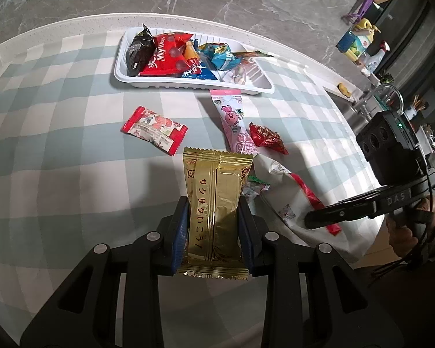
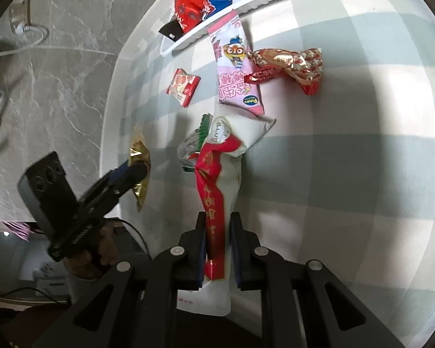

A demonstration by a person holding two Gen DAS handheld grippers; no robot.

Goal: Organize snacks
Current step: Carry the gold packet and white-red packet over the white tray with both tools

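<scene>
The left gripper (image 1: 214,223) has its two blue-padded fingers closed against the sides of a gold foil snack packet with red Japanese lettering (image 1: 216,203), which is lifted above the green-and-white checked tablecloth (image 1: 58,145). The right gripper (image 2: 217,243) pinches a white plastic snack bag with a red ribbon stripe (image 2: 226,174) near its lower end, the rest of the bag trailing forward over the cloth. The white ribbed plastic tray (image 1: 194,85) sits near the far rounded table edge, already crowded with wrappers on its left half. Between the grippers and the tray lie a small red-and-white sachet (image 1: 155,129), a long pink cartoon-printed packet (image 1: 235,121) touching the tray's near rim, and a red foil twist-wrapped candy (image 1: 266,137) just beside the pink packet. Bare cloth spreads wide to the left.
</scene>
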